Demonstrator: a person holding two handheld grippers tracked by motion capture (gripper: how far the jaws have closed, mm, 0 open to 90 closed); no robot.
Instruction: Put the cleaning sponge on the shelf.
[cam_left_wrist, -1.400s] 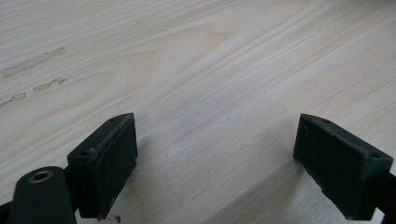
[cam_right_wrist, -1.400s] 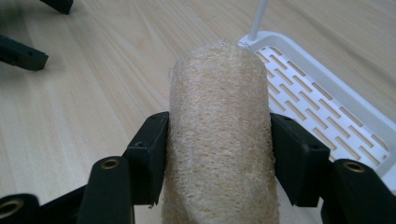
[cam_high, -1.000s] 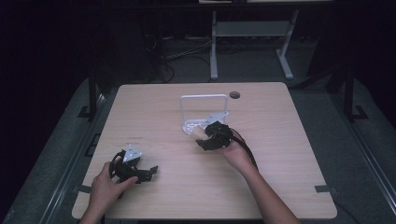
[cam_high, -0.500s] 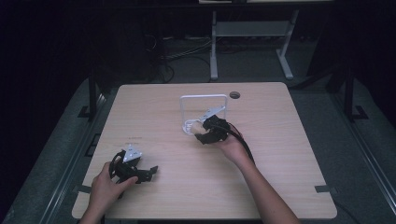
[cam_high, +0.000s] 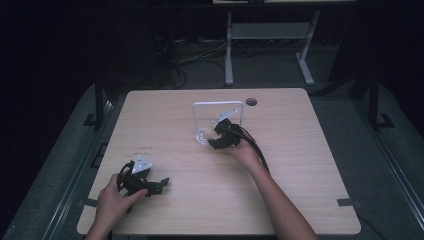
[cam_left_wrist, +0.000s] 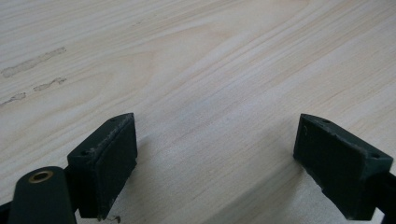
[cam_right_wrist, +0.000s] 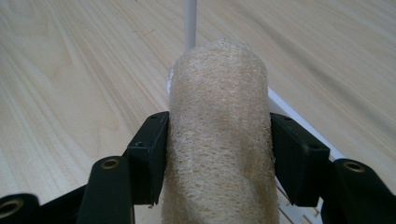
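The right gripper (cam_right_wrist: 217, 154) has its fingers (cam_right_wrist: 149, 154) clamped on both sides of a beige loofah roll (cam_right_wrist: 218, 140), held lengthwise so it can slide toward the white wire rack (cam_high: 218, 106) standing near the table's (cam_high: 300, 200) far edge, middle. The rack's upright post (cam_right_wrist: 189, 23) sits just beyond the roll. The left gripper (cam_left_wrist: 224, 163) rests near the near-left corner, fingers apart on nothing, with open wood all around.

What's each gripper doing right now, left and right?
Left gripper: open, nothing between its jaws, low over the bare table.
Right gripper: shut on the loofah sponge, beside the white rack.
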